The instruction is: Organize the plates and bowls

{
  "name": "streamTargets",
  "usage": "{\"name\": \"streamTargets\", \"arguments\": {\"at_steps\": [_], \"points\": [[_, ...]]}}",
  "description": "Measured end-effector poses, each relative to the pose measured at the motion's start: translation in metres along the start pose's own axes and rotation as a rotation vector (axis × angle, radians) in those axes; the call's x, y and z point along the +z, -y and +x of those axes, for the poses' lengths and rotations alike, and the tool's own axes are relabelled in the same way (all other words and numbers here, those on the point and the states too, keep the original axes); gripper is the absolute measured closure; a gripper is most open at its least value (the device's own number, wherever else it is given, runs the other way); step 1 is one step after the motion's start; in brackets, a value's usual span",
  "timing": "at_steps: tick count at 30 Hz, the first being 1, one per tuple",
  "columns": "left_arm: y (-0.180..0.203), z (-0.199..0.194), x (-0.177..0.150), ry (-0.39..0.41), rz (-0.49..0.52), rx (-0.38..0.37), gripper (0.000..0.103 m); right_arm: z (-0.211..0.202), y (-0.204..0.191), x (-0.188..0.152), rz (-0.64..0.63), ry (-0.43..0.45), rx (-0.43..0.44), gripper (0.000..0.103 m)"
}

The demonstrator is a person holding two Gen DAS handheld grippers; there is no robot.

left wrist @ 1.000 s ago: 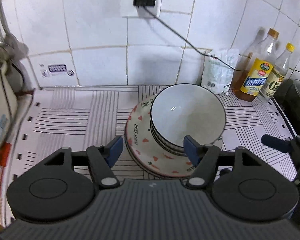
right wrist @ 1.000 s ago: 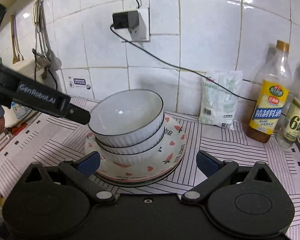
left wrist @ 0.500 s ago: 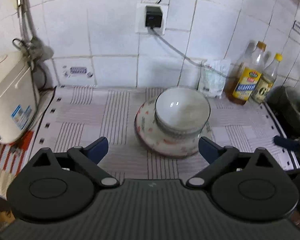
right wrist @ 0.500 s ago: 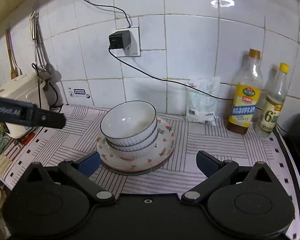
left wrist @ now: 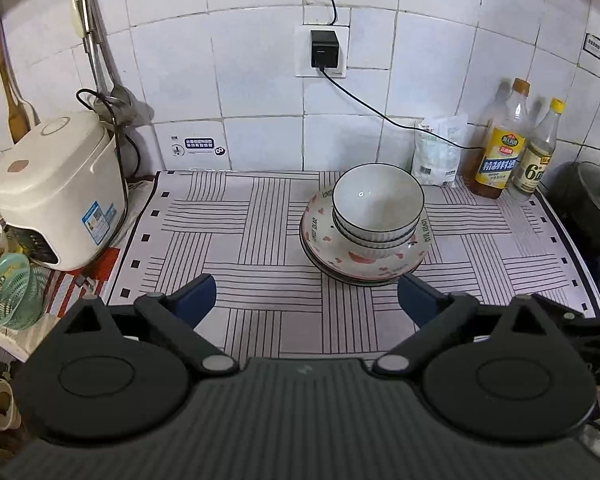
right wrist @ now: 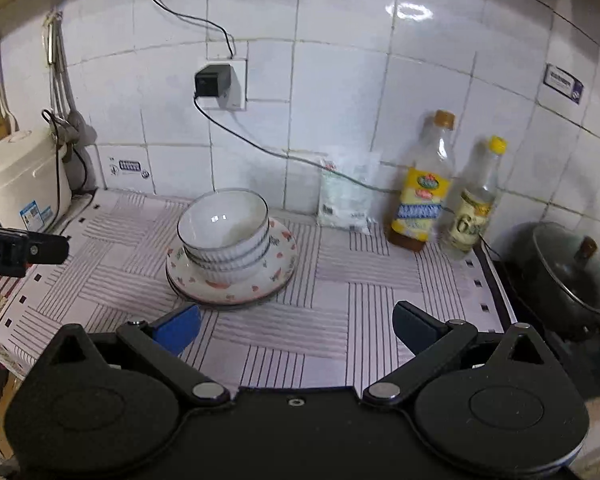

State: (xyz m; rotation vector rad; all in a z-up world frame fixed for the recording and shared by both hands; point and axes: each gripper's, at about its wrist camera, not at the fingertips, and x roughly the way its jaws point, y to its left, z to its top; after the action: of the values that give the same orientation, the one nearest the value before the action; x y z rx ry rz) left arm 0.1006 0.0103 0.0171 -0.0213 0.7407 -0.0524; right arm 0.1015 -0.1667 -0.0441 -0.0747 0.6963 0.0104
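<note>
Bowls (left wrist: pixel 378 210) nested on stacked heart-print plates (left wrist: pixel 328 236); left gripper (left wrist: pixel 306 300) and right gripper (right wrist: pixel 296 330) wide, empty.

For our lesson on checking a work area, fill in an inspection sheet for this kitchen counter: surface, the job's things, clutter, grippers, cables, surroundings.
Surface: striped mat covers the counter.
Job's things: white bowls stacked on heart-patterned plates, one pile on the mat.
Clutter: two sauce bottles, a white packet, all against the wall.
Grippers: left gripper and right gripper both open, empty, short of the pile.
Cables: black cable runs from the wall adapter behind the packet.
Surroundings: rice cooker and green basket on the left, lidded pot on the right, utensils hanging on the tiled wall.
</note>
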Motion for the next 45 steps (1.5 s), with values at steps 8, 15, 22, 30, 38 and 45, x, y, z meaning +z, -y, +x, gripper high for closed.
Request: {"name": "streamTargets", "arguments": {"at_steps": [8,15,22,30,38,45], "points": [[0.007,-0.017,-0.009,-0.041,0.003,0.056,0.003,-0.019,-0.007,-0.003,0.000,-0.040,-0.046,0.000],[0.009,-0.028,-0.020,-0.020,0.010,0.080,0.003,-0.028,-0.009,-0.010,0.018,-0.046,-0.031,0.000],[0.011,-0.028,-0.027,0.016,0.011,0.132,0.003,-0.029,-0.012,-0.015,0.021,-0.028,-0.053,0.000],[0.018,-0.025,-0.035,0.026,0.034,0.134,0.003,-0.025,-0.006,-0.020,0.058,-0.023,-0.058,0.000],[0.025,-0.035,-0.036,0.069,0.042,0.132,0.003,-0.025,-0.004,-0.025,0.065,-0.037,-0.071,0.000],[0.026,-0.035,-0.039,0.062,0.054,0.123,0.003,-0.027,-0.001,-0.026,0.069,-0.034,-0.074,0.000]]}}
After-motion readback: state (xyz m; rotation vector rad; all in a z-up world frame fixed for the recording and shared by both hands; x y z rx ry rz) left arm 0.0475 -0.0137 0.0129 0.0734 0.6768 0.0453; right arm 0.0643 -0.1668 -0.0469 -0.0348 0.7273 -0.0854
